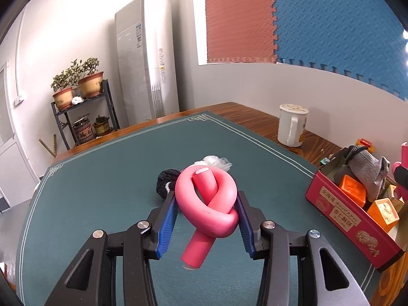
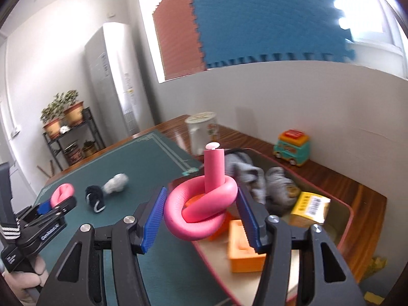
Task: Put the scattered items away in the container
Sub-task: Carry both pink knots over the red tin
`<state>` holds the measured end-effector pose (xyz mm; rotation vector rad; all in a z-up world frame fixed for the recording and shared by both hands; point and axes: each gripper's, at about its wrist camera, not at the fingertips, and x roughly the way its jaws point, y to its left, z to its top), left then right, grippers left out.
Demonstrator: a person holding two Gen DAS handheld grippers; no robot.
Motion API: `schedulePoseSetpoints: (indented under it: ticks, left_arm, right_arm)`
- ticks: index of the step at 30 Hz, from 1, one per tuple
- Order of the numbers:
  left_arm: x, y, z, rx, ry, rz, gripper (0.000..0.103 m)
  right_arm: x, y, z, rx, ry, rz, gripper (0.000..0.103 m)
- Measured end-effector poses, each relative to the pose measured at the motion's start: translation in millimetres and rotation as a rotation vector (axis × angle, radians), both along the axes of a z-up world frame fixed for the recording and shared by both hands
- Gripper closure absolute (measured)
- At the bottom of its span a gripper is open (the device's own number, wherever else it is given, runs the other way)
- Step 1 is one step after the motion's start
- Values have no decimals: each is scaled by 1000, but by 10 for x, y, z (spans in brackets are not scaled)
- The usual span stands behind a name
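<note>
the red box (image 1: pixel 339 211) at my right carries a cream label reading 杏仁酥饼; the other print is too small to read.

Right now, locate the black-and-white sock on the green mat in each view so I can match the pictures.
Left wrist view: the black-and-white sock lies at centre, partly hidden behind the knotted pink foam roller.
Right wrist view: it lies left of centre on the green mat, beside a white bundle.
Shared landmark: the white lidded mug.

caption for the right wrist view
Right gripper holds a knotted pink foam roller above the red box.
</note>
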<state>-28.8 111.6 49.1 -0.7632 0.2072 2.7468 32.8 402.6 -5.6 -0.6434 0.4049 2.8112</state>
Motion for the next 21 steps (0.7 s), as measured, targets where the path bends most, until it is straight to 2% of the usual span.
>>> schedulePoseSetpoints:
  ticks: [13, 21]
  left_arm:
    - [219, 560, 82, 27, -55, -172, 56]
    - [338, 1044, 143, 138, -153, -410, 56]
  right_arm:
    - [377, 728, -25, -25, -2, -139, 43]
    - [419, 838, -130, -38, -17, -114, 43]
